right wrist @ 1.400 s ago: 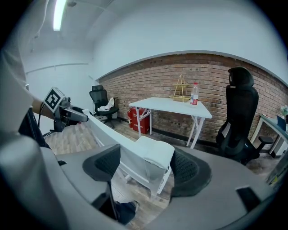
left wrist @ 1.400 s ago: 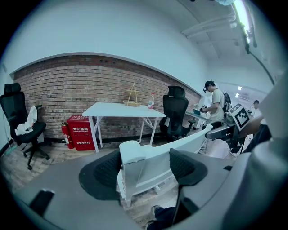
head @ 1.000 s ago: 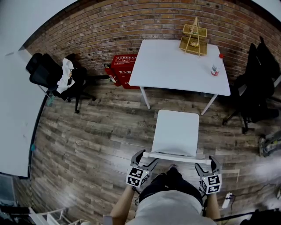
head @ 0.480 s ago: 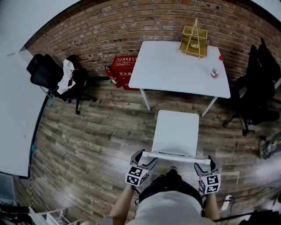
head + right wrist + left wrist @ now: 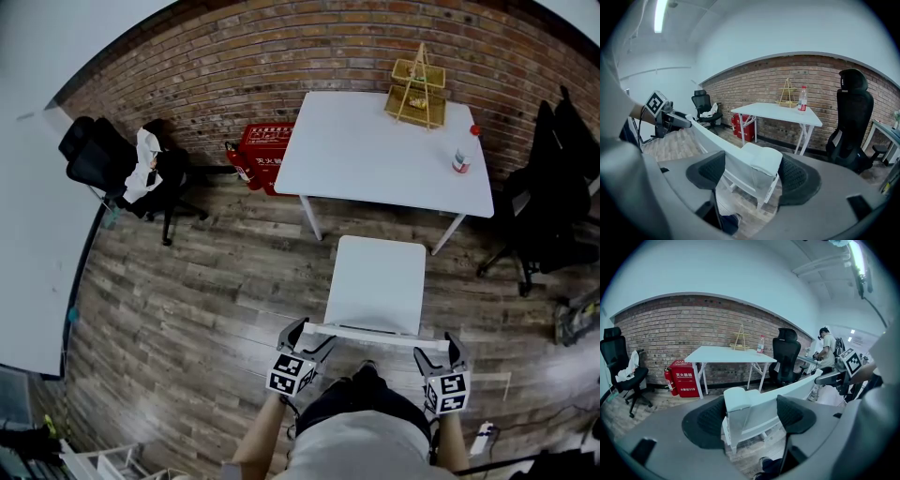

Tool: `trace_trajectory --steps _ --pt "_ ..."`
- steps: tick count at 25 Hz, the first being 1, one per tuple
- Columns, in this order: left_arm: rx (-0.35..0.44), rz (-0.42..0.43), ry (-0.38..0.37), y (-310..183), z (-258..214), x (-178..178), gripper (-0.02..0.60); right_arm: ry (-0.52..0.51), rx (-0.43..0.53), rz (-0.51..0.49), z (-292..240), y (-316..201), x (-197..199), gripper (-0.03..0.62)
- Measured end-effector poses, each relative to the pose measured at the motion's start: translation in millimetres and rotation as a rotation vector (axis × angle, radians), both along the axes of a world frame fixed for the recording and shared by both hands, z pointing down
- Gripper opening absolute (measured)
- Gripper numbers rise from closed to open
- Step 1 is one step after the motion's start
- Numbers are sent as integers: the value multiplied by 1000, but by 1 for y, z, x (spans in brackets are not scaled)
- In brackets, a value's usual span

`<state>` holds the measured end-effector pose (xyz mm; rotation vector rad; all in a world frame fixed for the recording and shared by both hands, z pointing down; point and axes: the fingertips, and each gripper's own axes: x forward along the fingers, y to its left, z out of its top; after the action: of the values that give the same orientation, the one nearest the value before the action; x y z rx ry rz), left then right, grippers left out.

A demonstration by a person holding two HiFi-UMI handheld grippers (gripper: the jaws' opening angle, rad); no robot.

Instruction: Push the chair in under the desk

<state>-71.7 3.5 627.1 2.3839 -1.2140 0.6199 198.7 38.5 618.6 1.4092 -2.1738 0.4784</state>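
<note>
A white chair (image 5: 375, 281) stands on the wood floor just short of the white desk (image 5: 375, 141), its seat facing the desk. My left gripper (image 5: 309, 336) is open, its jaws on either side of the left end of the chair's backrest (image 5: 740, 404). Open too, my right gripper (image 5: 441, 345) straddles the backrest's right end (image 5: 759, 161). In both gripper views the backrest corner sits between the black pads (image 5: 710, 420), and the desk (image 5: 778, 111) shows beyond it against the brick wall.
On the desk stand a wooden rack (image 5: 415, 80) and a bottle (image 5: 460, 155). A red fire-extinguisher box (image 5: 262, 150) sits left of the desk legs. Black office chairs stand at left (image 5: 112, 164) and right (image 5: 553, 187). A person (image 5: 828, 348) is visible far right.
</note>
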Motion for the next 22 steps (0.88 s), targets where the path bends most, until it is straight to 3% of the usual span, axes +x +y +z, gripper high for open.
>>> trace_trajectory --steps 22 --pt "6 -19 -3 -40 0 11 347 2 2 -16 1 -45 12 354"
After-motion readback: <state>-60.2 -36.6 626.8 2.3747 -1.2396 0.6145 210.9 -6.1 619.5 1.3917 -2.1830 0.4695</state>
